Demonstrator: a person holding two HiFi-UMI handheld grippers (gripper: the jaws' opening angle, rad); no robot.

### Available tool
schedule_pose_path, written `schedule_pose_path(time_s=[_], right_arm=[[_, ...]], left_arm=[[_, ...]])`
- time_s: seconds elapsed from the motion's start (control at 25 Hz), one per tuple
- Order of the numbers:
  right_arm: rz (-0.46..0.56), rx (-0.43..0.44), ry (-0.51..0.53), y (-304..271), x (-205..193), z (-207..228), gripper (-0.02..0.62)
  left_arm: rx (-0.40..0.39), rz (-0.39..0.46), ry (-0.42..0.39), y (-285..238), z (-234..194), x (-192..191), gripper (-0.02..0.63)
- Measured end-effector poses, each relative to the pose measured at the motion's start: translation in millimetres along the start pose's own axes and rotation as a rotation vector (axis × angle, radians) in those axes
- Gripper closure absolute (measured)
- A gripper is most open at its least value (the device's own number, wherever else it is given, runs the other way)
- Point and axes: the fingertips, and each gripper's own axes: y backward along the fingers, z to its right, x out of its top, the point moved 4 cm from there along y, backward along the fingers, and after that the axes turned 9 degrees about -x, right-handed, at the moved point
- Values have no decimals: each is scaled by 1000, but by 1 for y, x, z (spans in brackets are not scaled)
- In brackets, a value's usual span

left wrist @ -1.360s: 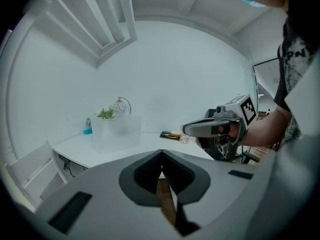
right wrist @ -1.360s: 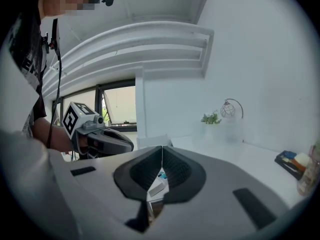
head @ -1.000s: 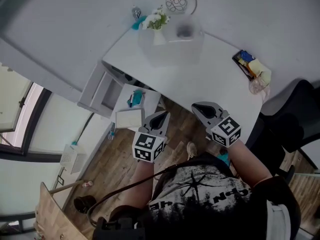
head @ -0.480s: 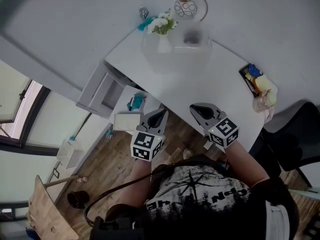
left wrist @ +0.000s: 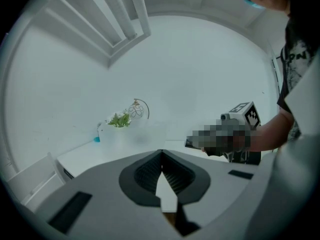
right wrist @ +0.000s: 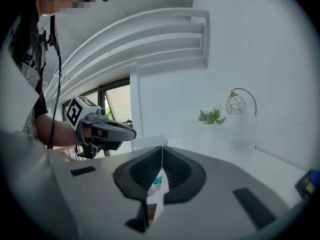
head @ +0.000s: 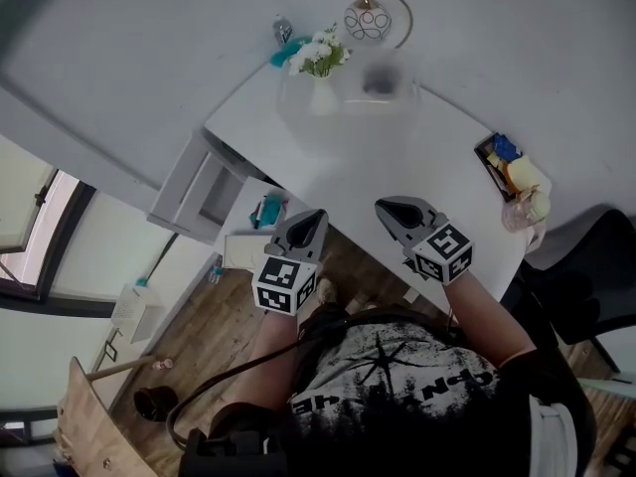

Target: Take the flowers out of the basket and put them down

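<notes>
Nothing is judged done yet; the flowers (head: 318,55) are seen in a white holder (head: 320,95) at the far end of the table (head: 397,157); left gripper (head: 312,217) and right gripper (head: 386,207) are held closed, empty, well short of them.

— We see the left gripper (head: 319,214) and the right gripper (head: 381,205). They look like dull grey plastic, and the pads (left wrist: 142,179) are black with little ridges.
— Yes. The table (head: 397,157) in front of them looks white, smooth and not shiny.
— Under the left gripper, the floor (head: 214,331) looks like brown wood planks.
— Far ahead of the grippers, the lamp (head: 370,18) has a thin gold metal hoop and a clear ball like glass.
— Behind them we see a shirt (head: 397,376) of black cloth.
</notes>
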Motion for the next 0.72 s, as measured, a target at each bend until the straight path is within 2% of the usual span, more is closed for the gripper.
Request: schedule_pose_path(time_s=[0.32, 0.72], right_arm=[[14, -44, 3, -38, 17, 20, 578], [50, -143, -9, -115, 63, 60, 577]], left_arm=[[-57, 21, 4, -30, -39, 14, 595], [-158, 28, -49, -75, -135, 56, 595]])
